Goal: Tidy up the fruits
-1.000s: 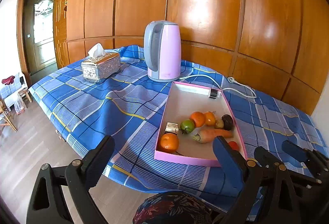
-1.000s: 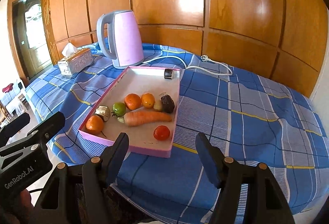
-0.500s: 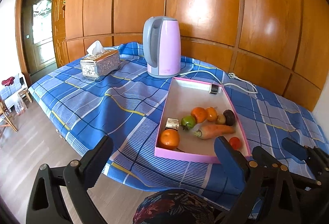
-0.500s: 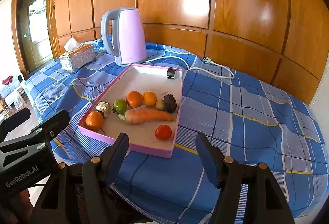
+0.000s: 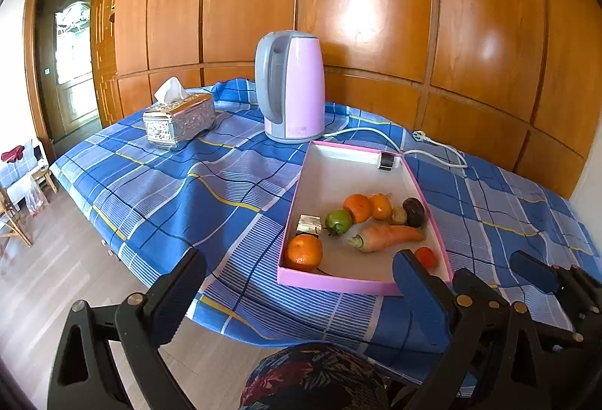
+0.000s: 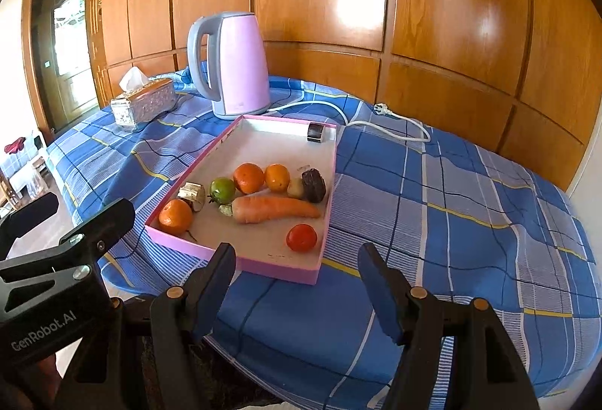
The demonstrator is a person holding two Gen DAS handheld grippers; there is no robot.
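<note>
Glossy wooden panelling runs behind a table covered by a blue checked cloth [image 6: 451,184]. On the cloth lies a shallow pink tray [image 6: 263,269], its near end close to the table's near edge. Inside it, toward the near half, sit an orange [image 6: 175,216] in the near left corner, a small wrapped silver object [image 6: 192,195] just beyond it, a green fruit [image 6: 222,189], two more oranges [image 6: 248,177] side by side, a small yellowish fruit [image 6: 295,187], a dark fruit [image 6: 314,185] by the right wall, a carrot [image 6: 274,209] lying crosswise, and a red tomato [image 6: 301,237] alone near the front. A small dark cylinder [image 6: 316,132] rests at the tray's far right corner. Beyond the tray stands a pink kettle [image 6: 237,67] with its white cord [image 6: 391,128] trailing right, and a silver tissue box [image 6: 145,103] sits farther left. The left gripper [image 5: 299,291] hangs before the table's near edge, fingers spread wide with nothing between them. The right gripper [image 6: 297,291] hovers just short of the tray's near end, fingers also spread and empty.
</note>
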